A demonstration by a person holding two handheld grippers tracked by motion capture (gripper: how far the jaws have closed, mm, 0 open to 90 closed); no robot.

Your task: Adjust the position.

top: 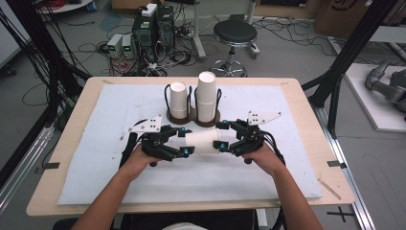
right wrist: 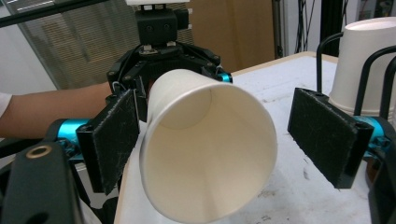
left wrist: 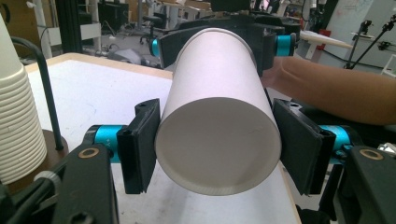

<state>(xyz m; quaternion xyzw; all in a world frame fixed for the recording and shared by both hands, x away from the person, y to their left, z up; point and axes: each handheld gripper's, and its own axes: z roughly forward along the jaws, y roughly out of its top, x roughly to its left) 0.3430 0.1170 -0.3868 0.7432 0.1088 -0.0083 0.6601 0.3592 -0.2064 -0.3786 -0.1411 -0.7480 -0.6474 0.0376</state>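
Note:
A white paper cup (top: 203, 141) lies on its side between my two grippers, just above the white mat. My left gripper (top: 186, 143) is shut on its base end. In the left gripper view both pads press the cup (left wrist: 219, 116) from either side, with the recessed bottom facing the camera. My right gripper (top: 221, 136) stands open around the mouth end. In the right gripper view the cup's open mouth (right wrist: 210, 154) faces the camera. The left pad (right wrist: 112, 140) is against the rim and the right pad (right wrist: 327, 135) is clear of it.
Behind the grippers a dark holder (top: 191, 119) with wire loops carries a short cup stack (top: 177, 98) and a taller one (top: 207, 96). The white mat (top: 95, 158) covers most of the wooden table (top: 48, 191). A stool (top: 234, 33) and computers stand on the floor beyond.

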